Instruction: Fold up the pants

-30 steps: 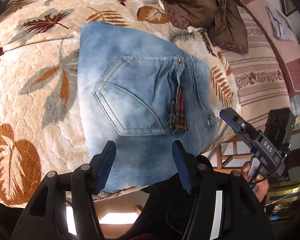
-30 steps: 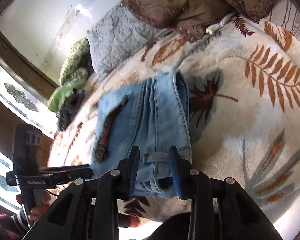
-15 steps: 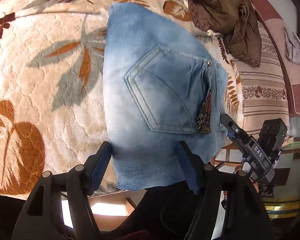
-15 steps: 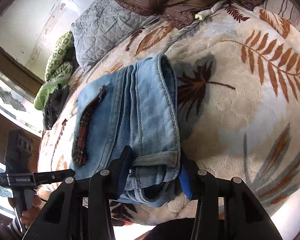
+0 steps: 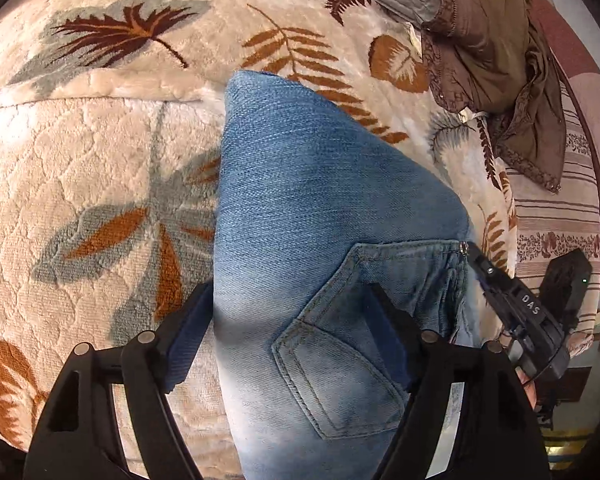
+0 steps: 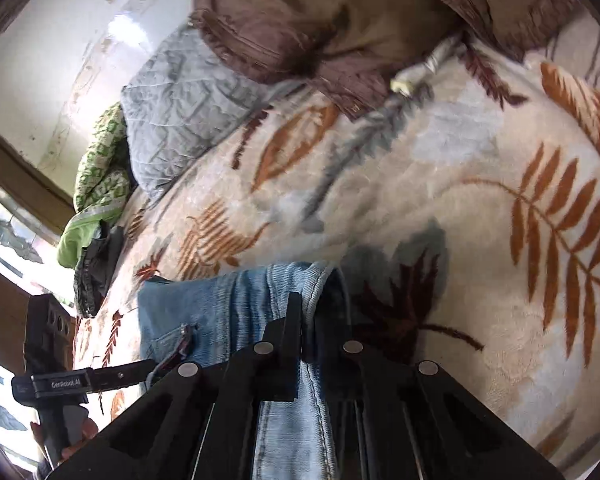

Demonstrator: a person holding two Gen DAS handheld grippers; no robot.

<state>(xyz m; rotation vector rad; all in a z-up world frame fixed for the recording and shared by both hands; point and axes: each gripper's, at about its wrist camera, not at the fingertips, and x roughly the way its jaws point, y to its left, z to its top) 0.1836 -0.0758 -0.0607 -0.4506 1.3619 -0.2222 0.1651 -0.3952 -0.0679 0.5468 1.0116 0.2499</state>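
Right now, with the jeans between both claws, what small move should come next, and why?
Probably shut the left claw on the jeans. Its fingers stand open either side of the denim near the back pocket, while the right claw already pinches the waistband edge.

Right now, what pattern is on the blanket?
Cream blanket with rust, brown and grey leaves; clearest in the left wrist view.
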